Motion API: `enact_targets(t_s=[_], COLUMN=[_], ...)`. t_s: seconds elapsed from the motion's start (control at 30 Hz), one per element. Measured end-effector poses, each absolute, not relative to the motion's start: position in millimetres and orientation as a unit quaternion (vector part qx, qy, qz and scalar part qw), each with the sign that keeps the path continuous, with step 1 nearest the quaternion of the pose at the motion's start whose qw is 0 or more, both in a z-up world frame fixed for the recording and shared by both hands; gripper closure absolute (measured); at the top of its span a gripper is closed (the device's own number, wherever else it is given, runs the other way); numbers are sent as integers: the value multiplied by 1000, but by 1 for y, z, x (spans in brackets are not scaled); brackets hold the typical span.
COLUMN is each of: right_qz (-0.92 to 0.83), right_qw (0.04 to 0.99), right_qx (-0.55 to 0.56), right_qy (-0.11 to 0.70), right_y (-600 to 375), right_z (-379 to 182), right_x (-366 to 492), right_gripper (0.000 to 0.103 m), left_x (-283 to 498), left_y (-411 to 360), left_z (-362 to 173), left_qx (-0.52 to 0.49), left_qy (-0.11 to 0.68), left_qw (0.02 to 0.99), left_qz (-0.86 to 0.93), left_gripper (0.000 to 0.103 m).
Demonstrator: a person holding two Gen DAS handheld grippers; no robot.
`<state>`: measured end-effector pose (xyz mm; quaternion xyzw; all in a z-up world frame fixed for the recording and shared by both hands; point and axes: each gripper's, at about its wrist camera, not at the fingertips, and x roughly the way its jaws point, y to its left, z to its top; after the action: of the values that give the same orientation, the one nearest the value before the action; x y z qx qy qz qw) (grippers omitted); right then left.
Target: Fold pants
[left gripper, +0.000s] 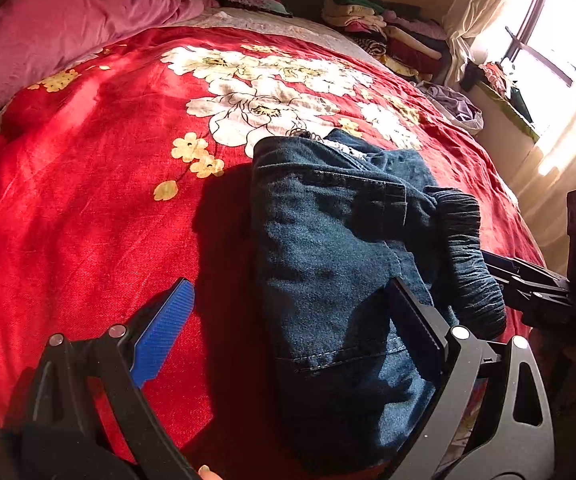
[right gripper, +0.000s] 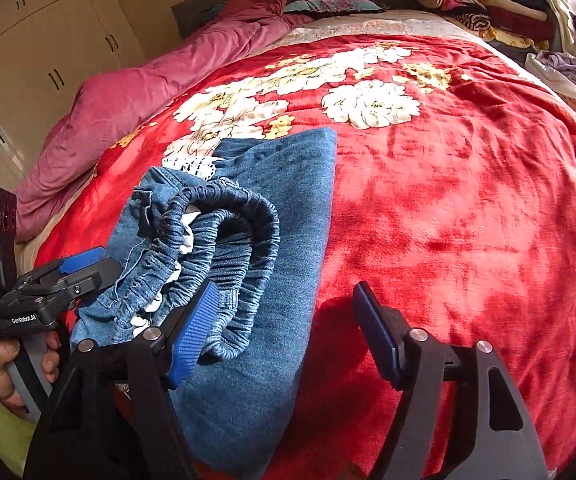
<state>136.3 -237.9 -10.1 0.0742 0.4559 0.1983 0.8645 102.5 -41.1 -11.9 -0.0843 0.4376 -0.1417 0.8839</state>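
Denim closest: found the folded dark-blue denim pants (left gripper: 327, 240) lying on the red plush blanket with white flowers (left gripper: 88, 200), right under both tools. Read the left gripper (left gripper: 291, 286) as released: blue ribbed pad over bare blanket at 9 o'clock, black finger over the cloth at 3 o'clock, the bundle's left edge between them, neither pad pressing. Read the right gripper (right gripper: 286, 288) as released too: blue pad against or just above the gathered elastic waistband (right gripper: 228, 240) at 9 o'clock, could not tell which; other finger over bare blanket at 3 o'clock. Saw nothing grasped by either.

Traced the bundle's long axis from 6 o'clock to 12 o'clock in both wrist views, near end beneath the jaws, far end towards the flower print. Saw the waistband heaped loosely on top along the side nearer the right gripper, spilling towards 9 o'clock in the right wrist view, beside the left gripper's tip and the hand (right gripper: 20, 360) on its handle. Judged the right gripper nearer to the waistband, the left nearer to the bundle's straight edge. Judged the fold not yet tidy, the waistband wanting flattening or tucking.

Further off, noted a crumpled pink quilt (left gripper: 68, 32) at 10 o'clock, a stack of folded clothes (left gripper: 387, 28) at 1 o'clock and a bright window (left gripper: 547, 40) at 2 o'clock.
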Motion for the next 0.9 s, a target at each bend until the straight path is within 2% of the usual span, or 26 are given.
enact_targets(t_s=[0.17, 0.27, 0.3, 0.37, 0.4, 0.43, 0.5, 0.53, 0.57, 0.63, 0.9], right_qz=[215, 225, 228, 233, 235, 243, 257, 257, 258, 263, 272], right_qw=[855, 855, 856, 856, 856, 856, 858, 863, 868, 874, 891], right_qx=[93, 89, 87, 89, 89, 86, 82, 75, 66, 61, 48], right_qy=[463, 459, 456, 453, 452, 448, 437, 429, 419, 403, 359], right_y=[-234, -229, -227, -226, -225, -224, -219, -216, -213, -210, -205], right_z=[-21, -23, -23, -25, -25, -24, -20, -17, -13, -4, 33], right_x=[151, 158, 159, 161, 161, 160, 157, 154, 151, 148, 169], right_gripper=[37, 30, 30, 30, 33, 45, 63, 68, 70, 75, 77], left_x=[109, 117, 118, 120, 121, 122, 121, 120, 118, 117, 140], left_y=[-46, -48, -49, -54, -56, -59, -62, -63, -65, -69, -67], left_z=[-15, -18, -18, -17, -17, -17, -16, -14, -10, -1, 33], left_qx=[-82, -97, -97, -101, -104, -101, -102, -102, -96, -87, -96], left_qy=[434, 436, 436, 436, 436, 436, 436, 435, 432, 423, 390], left_qw=[885, 882, 881, 879, 877, 877, 876, 876, 879, 883, 897], left_qz=[-147, -153, -154, -166, -173, -173, -180, -181, -180, -182, -187], left_gripper=[14, 15, 17, 37, 40, 44, 56, 61, 65, 67, 67])
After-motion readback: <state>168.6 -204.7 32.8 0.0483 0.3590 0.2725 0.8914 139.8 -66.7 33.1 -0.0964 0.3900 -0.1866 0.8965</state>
